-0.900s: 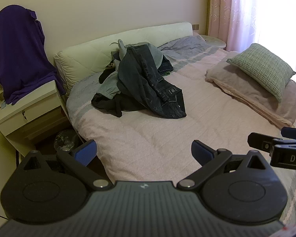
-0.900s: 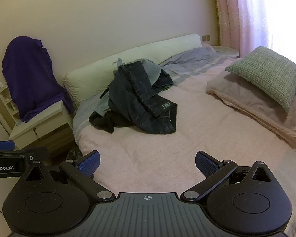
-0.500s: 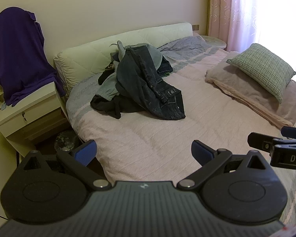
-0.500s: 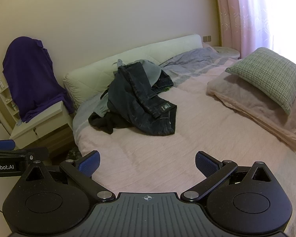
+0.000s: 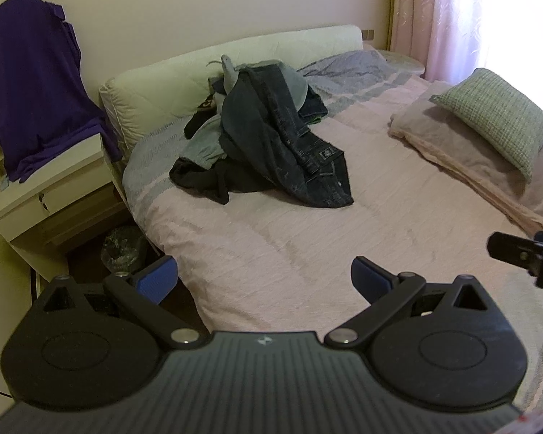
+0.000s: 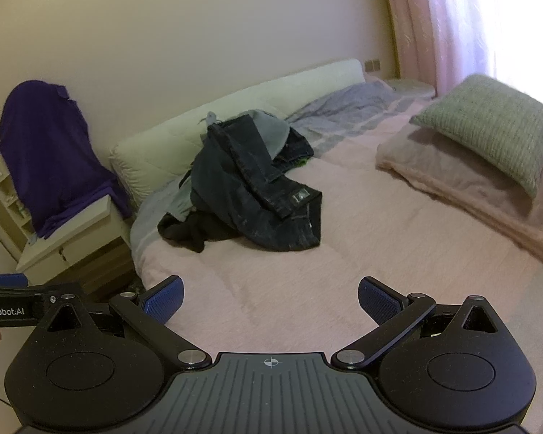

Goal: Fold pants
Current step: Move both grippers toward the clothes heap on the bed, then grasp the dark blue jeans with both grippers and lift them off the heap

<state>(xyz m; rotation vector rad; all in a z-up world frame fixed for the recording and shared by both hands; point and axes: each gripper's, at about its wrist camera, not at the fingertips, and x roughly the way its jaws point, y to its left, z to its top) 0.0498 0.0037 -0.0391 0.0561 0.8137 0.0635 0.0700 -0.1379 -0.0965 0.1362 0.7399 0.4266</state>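
Note:
Dark denim pants (image 5: 289,144) (image 6: 260,195) lie crumpled on top of a heap of other clothes at the far left of a bed with a pink cover (image 5: 307,246) (image 6: 307,289). A grey-blue garment (image 5: 199,144) and a black one (image 5: 206,181) poke out beneath them. My left gripper (image 5: 264,278) hovers wide open over the bed's near edge, well short of the heap, nothing between its blue pads. My right gripper (image 6: 271,300) is likewise open and empty, a good distance from the pants. Each gripper's tip shows at the edge of the other's view.
A green checked pillow (image 5: 496,115) rests on a folded pink blanket (image 5: 470,166) at the right. A cream headboard cushion (image 5: 199,83) backs the heap. A bedside cabinet (image 5: 50,195) draped with a purple garment (image 5: 36,83) stands left, a bag (image 5: 121,249) on the floor below it.
Both views have crept slightly closer to the bed; the right wrist view now tilts a little lower. Both grippers stay wide open. The clothes have not moved.

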